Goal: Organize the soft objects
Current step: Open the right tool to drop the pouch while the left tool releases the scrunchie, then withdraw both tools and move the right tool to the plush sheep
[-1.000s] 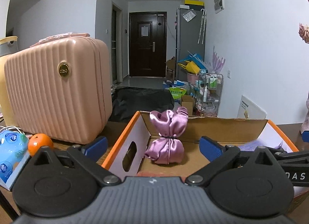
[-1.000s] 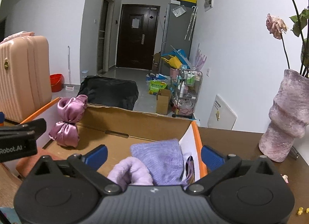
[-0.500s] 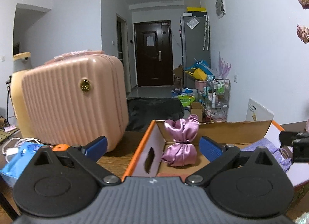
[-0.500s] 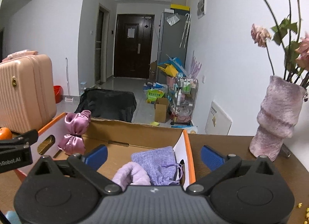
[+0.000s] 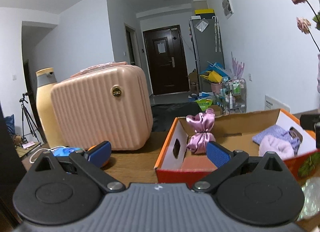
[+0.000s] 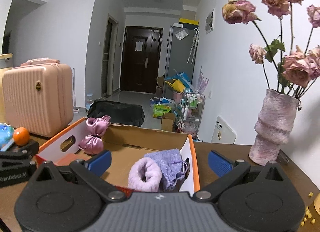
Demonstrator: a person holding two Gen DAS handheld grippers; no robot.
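Both grippers are now farther back and higher than a second ago. The left gripper (image 5: 159, 151) now sits before the near left corner of the box (image 5: 230, 117). The right gripper (image 6: 159, 160) sees the whole vase (image 6: 274, 126).

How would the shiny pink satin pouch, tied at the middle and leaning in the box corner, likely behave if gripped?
The shiny pink satin pouch would probably be slippery, given its glossy sheen. Its gathered, crumpled top suggests it is floppy and would squash between pads. It leans on the wall of the orange-edged cardboard box, so a push would likely topple it.
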